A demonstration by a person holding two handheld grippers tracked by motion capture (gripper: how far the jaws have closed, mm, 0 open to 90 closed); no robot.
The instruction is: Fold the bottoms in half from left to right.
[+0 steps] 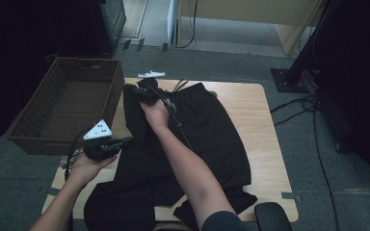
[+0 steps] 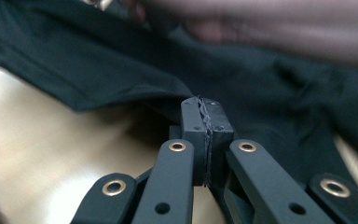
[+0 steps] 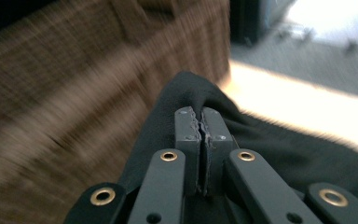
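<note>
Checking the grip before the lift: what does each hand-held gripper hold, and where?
Both are shut on the black garment: the left hand-held gripper on an edge, the right hand-held gripper on a bunched fold.

No legible text, label, brand, number or sign is found on any surface in the three views.

A recording lab or studio, it seems: grey carpet floor (image 1: 231, 57), black stand base (image 1: 289, 79) with trailing black cables (image 1: 318, 139), small light wooden table (image 1: 250, 103).
</note>
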